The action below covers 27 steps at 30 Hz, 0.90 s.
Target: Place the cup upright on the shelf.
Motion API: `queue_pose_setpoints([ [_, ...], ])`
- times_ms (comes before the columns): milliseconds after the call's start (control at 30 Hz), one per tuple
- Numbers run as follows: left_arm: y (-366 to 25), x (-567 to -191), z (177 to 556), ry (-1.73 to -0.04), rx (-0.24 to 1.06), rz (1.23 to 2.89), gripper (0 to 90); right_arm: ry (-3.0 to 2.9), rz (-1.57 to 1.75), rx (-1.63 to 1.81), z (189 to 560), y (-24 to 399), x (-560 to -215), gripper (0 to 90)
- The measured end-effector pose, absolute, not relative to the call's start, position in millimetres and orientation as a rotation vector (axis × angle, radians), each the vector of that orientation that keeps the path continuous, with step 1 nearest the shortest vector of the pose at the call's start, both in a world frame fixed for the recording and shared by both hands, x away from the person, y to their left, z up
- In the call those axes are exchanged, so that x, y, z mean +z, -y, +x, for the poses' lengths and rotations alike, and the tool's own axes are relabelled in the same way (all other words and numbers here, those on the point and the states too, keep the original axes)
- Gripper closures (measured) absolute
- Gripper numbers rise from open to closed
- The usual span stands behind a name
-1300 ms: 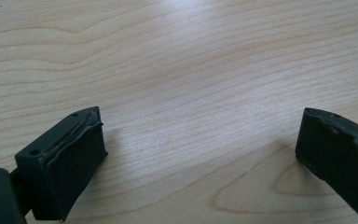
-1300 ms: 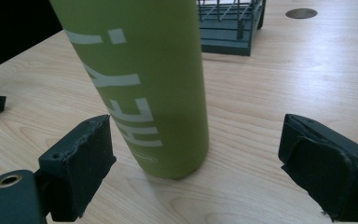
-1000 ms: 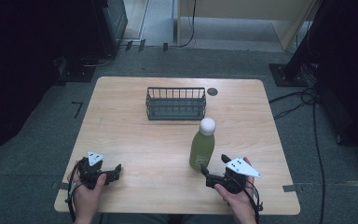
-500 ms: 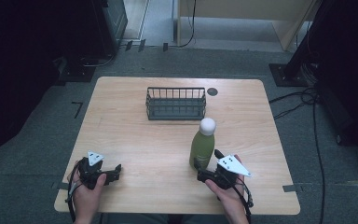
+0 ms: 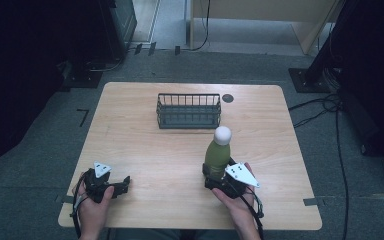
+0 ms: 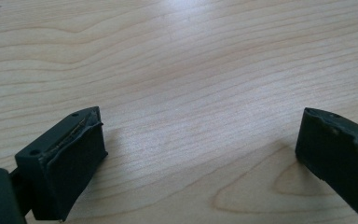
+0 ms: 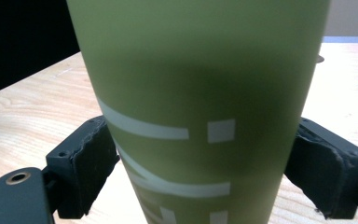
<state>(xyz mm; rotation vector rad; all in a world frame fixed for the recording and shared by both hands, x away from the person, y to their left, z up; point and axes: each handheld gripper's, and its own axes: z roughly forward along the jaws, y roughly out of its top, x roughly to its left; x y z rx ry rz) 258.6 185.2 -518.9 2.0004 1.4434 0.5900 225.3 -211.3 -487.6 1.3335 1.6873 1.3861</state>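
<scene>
High view: a light wooden table (image 5: 145, 145) on grey carpet, dark equipment around; a wire basket (image 5: 188, 110) upper centre. The green bottle (image 5: 217, 154) stands lower right, the right gripper (image 5: 215, 176) now closer against its base than before. Left gripper (image 5: 125, 182) lower left, unchanged.
Left gripper view: jaws apart over bare wood.
Right gripper view: both pads (image 7: 93, 161) touch the bottle (image 7: 200, 93).
</scene>
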Motion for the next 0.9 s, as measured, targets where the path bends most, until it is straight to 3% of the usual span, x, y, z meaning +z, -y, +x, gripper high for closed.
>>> queue_pose_setpoints([
  [167,-185.3,-518.8,258.6,-1.443,0.590,2.002,1.5,-1.632,1.325,1.394,227.9,208.2,-489.2,17.2],
  [900,-185.2,-518.8,258.7,-1.444,0.590,2.001,1.5,-1.592,1.243,1.405,228.8,203.8,-488.3,20.4],
])
